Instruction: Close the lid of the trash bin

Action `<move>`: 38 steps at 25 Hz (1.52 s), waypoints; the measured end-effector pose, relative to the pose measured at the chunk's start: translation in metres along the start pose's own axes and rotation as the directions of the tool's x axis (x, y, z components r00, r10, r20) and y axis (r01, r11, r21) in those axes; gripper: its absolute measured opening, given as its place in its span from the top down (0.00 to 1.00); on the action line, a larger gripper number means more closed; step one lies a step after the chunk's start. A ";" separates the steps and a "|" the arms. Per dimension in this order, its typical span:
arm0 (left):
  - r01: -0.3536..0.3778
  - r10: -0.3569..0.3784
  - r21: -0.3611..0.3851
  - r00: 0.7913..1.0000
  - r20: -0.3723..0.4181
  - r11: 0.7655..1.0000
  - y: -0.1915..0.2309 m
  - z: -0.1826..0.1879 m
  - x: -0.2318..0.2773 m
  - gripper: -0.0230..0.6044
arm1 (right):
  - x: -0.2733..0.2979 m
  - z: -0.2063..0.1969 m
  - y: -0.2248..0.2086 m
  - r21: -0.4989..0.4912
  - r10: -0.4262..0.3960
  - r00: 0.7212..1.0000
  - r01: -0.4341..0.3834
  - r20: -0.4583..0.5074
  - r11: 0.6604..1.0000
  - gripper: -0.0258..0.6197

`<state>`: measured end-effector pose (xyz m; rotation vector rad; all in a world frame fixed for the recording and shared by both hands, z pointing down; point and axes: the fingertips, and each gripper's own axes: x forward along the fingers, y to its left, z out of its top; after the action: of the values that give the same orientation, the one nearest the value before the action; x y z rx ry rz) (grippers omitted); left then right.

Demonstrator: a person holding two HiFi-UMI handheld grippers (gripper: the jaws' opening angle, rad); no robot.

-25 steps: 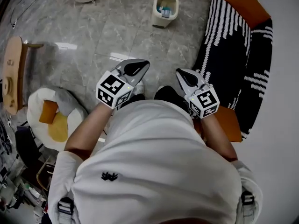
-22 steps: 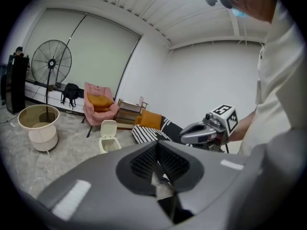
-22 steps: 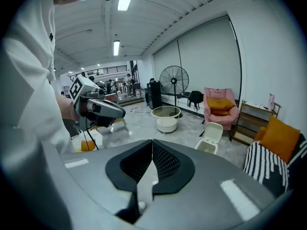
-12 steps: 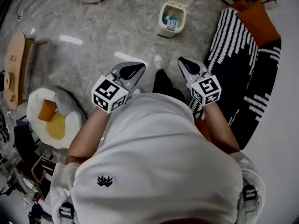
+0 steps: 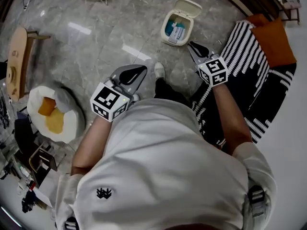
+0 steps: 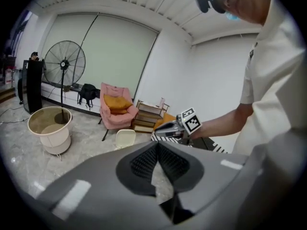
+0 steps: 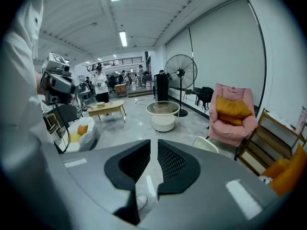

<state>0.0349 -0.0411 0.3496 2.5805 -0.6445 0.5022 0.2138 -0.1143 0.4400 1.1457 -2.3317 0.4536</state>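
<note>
— Where is the trash bin point(image 5: 176, 30) standing?
— On the floor point(image 5: 105, 37) ahead of the person, its lid point(image 5: 188, 6) tipping back, open. The right gripper point(image 5: 193, 47) is hanging just beside it, jaws drawn nearly together on nothing, likely for pushing the lid down.
— And the left gripper point(image 5: 140, 71)?
— Hanging back near the waist, jaws pressing together, empty, apparently not needed
</note>
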 end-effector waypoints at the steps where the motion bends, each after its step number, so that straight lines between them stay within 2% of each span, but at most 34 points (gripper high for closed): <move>1: -0.013 0.013 -0.007 1.000 -0.005 1.000 0.004 0.004 0.007 0.87 | 0.010 -0.001 -0.017 -0.003 0.007 1.000 -0.007 -0.011 1.000 0.92; 10: -0.076 0.073 -0.080 0.997 -0.032 0.994 0.036 0.009 0.037 0.87 | 0.101 -0.011 -0.127 -0.055 0.030 0.994 -0.037 -0.107 0.998 0.92; 15: -0.075 0.072 -0.099 0.997 -0.039 0.992 0.042 0.010 0.048 0.87 | 0.139 -0.021 -0.177 -0.065 0.018 0.987 -0.029 -0.159 0.997 0.91; 23: -0.113 0.106 -0.153 0.993 -0.059 0.982 0.061 -0.001 0.062 0.87 | 0.194 -0.042 -0.246 -0.071 -0.017 0.966 -0.001 -0.257 0.998 0.90; 31: -0.138 0.126 -0.175 0.989 -0.077 0.975 0.071 -0.004 0.074 0.87 | 0.237 -0.055 -0.289 -0.050 -0.036 0.950 0.021 -0.309 0.999 0.89; 38: -0.146 0.130 -0.184 0.987 -0.092 0.972 0.078 -0.007 0.079 0.87 | 0.263 -0.066 -0.307 -0.009 -0.059 0.943 0.059 -0.326 0.998 0.90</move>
<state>0.0585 -0.1279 0.4146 2.3353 -0.8076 0.5560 0.3424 -0.4309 0.6662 1.0478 -2.0057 0.5757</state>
